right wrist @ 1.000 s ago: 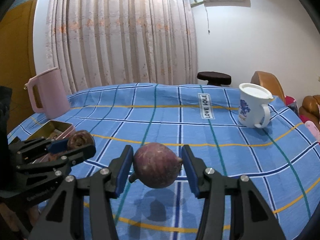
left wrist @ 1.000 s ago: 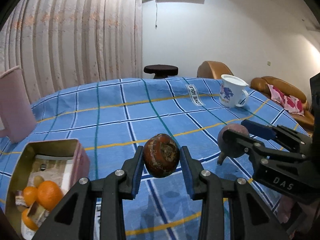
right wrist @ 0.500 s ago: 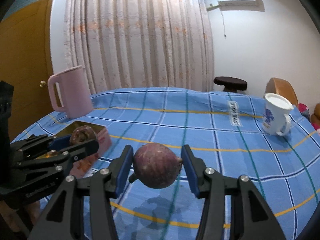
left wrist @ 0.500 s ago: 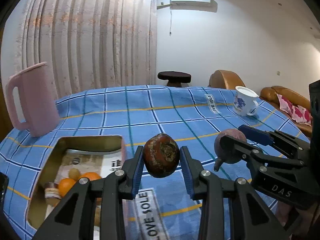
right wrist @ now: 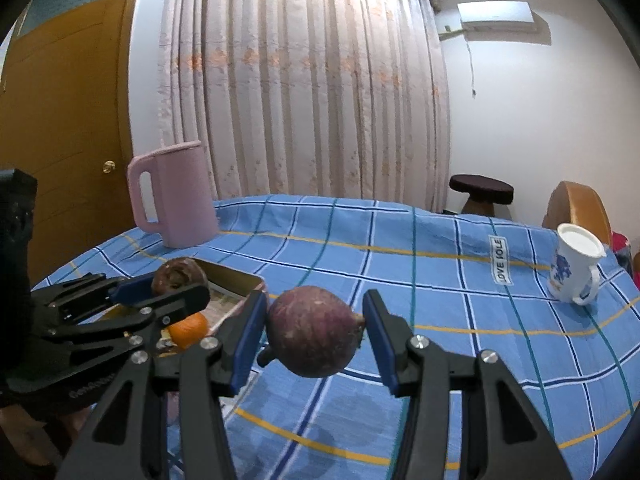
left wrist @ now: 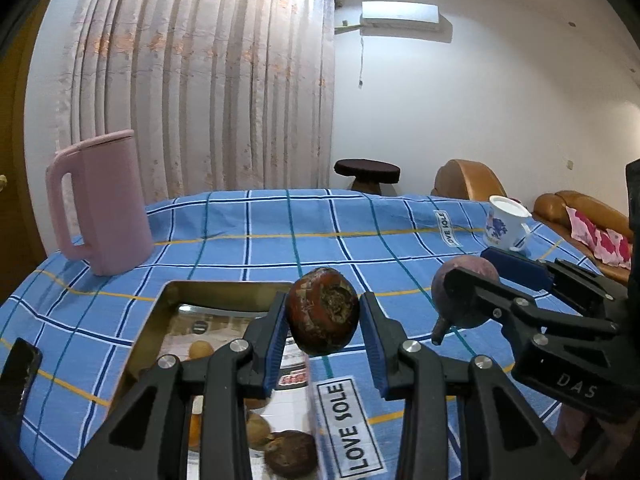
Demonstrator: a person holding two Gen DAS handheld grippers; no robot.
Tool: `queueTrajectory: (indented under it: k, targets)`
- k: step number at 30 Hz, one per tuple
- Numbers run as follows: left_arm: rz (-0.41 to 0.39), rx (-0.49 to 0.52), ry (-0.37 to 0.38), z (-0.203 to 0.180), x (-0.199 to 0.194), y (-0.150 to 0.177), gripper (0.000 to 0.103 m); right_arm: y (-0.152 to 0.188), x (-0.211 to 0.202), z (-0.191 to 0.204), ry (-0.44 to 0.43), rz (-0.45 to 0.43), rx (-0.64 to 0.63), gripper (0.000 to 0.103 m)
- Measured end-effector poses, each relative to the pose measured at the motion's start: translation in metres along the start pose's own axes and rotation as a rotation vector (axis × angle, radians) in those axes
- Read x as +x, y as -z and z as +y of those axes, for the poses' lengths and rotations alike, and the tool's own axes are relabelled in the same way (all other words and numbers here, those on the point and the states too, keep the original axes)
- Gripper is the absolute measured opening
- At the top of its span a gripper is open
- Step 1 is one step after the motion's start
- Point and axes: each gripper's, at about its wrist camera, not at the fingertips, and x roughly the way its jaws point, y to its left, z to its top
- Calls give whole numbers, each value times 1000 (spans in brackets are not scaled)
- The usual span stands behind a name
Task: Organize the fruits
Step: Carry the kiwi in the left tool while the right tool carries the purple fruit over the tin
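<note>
**2 fruits in the air, 1 tin to hit**

The left hand-held gripper (left wrist: pixel 323 350) is clenched on a reddish-brown fruit (left wrist: pixel 323 316), which hangs above the near right corner of the open gold tin (left wrist: pixel 154 322) on the blue checked bench (left wrist: pixel 280 240). The right hand-held gripper (right wrist: pixel 316 340) grasps a purple fruit (right wrist: pixel 312 330) clear of the cloth, just right of the tin and not yet over it.

Risks, as I judge them:
- Both fruits are round and pinched only at 2 small contact patches on their sides. A jolt or a wrist roll could let either one spin out and roll across the cloth toward the bench edge.
- The 2 hand-held grippers travel close beside each other. Converging on the same tin, their fingers could knock together and dislodge a fruit.
- The tin already holds an orange (right wrist: pixel 188 330) and several small brown pieces, so a drop from height may bounce off them or over the low wall.
- Letting the reddish-brown fruit go now, so near the tin's wall, risks it landing on the rim.

Orientation: the reddish-brown fruit is slightly taller than wide, its rough calyx end turned toward the left camera and a little up. The purple fruit's stem-to-tip axis runs roughly level across the jaws, with its short stalk (right wrist: pixel 266 356) pointing down-left toward the tin.
</note>
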Motion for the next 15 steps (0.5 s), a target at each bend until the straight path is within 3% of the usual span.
queueTrajectory:
  k: [15]
  targets:
    - [-11, -19, -70, 32, -19, -2, 38, -20, 7, 39, -74, -40, -47, 53]
